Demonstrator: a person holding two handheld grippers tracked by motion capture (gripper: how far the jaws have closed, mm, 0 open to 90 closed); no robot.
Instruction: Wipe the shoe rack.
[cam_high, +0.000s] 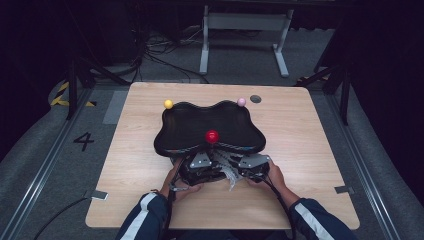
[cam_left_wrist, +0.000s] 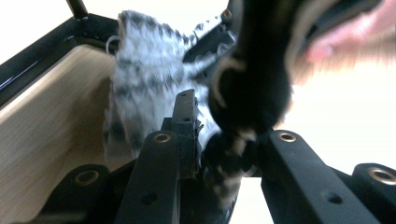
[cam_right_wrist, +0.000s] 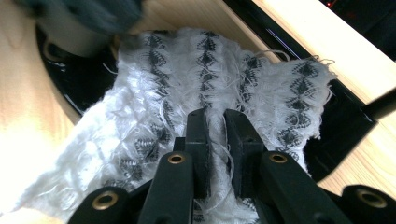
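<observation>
- At the near edge of the wooden surface (cam_high: 310, 150), just in front of the black wavy tray (cam_high: 175, 125), both hands work a white knitted cloth with dark diamond rows (cam_right_wrist: 205, 79).
- The right gripper (cam_right_wrist: 215, 140) has its fingers nearly together, with a fold of the cloth and loose threads pinched in the narrow gap between them.
- The left gripper (cam_left_wrist: 224, 154) is pressed into the same cloth; its view is blurred, and a dark rounded shape crowds the space between the fingers, so I cannot tell whether it grips or how wide it stands.
- In the high view the cloth (cam_high: 231, 176) shows as a pale scrap between the two grippers, low against the surface and touching the tray's near rim.
- A red ball (cam_high: 212, 136) sits on the tray at its near edge; a yellow ball (cam_high: 168, 104) and a pink ball (cam_high: 241, 102) rest by its far corners.
- The step looks like taking hold of the cloth at two points to lift or spread it.
- To do it well: keep the right pinch deep in the fold rather than on stray threads, which would slip.
- Seat the left fingers on a separate edge, then draw the hands apart evenly.
- Lift clear of the tray rim so the red ball is not nudged.
</observation>
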